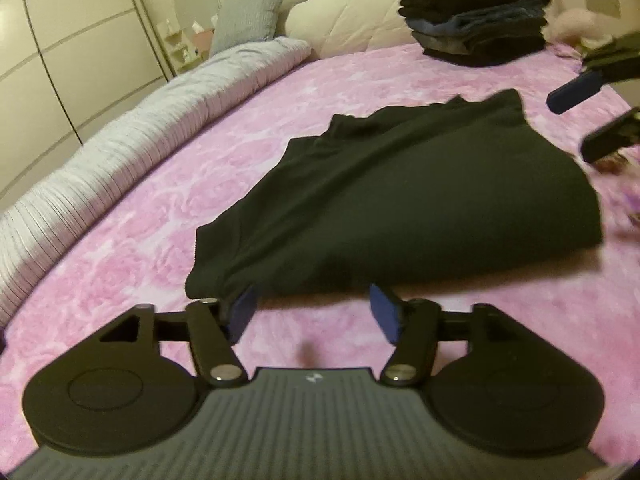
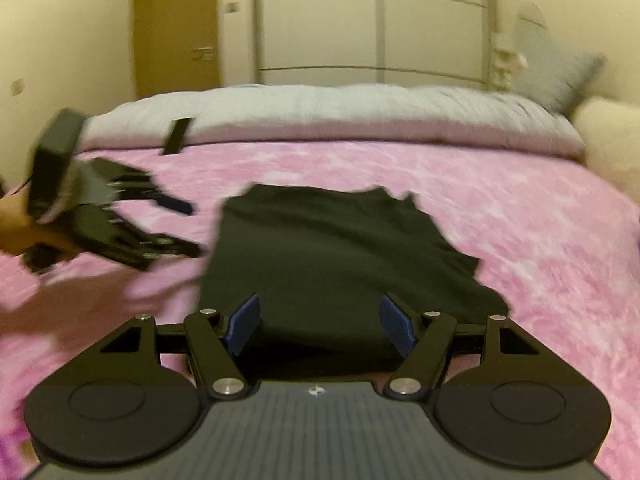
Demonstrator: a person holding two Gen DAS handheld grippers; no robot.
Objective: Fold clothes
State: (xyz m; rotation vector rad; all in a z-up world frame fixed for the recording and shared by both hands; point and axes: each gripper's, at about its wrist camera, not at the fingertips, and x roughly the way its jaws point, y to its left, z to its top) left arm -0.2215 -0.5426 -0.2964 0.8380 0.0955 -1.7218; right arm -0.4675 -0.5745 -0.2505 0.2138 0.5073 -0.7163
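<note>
The left gripper (image 1: 312, 312) hangs low over the pink blanket (image 1: 120, 264) with its jaws spread and nothing between the blue pads (image 1: 242, 312); the near hem of the black garment (image 1: 400, 184) lies just beyond its fingertips, and the left pad sits right at a bunched corner of the cloth, though whether it touches cannot be told. The right gripper (image 2: 320, 324) is likewise released, jaws wide, poised over the near edge of the same garment (image 2: 328, 264); the cloth shows between its pads, but they do not press on it. The garment lies folded and fairly flat near the middle of the bed, a rumpled edge turned toward the far side. In the right wrist view the left gripper (image 2: 188, 228) appears at the left, blurred, held by a hand (image 2: 16, 224), its fingers pointing at the garment's side edge. In the left wrist view the right gripper (image 1: 576, 120) enters from the right edge, also blurred. A stack (image 1: 476, 16) of folded dark clothes stands at the head of the bed against a cream headboard (image 1: 344, 12). A grey duvet (image 1: 120, 132) is rolled along the far edge, with a grey pillow (image 1: 252, 12) propped at its end.
</note>
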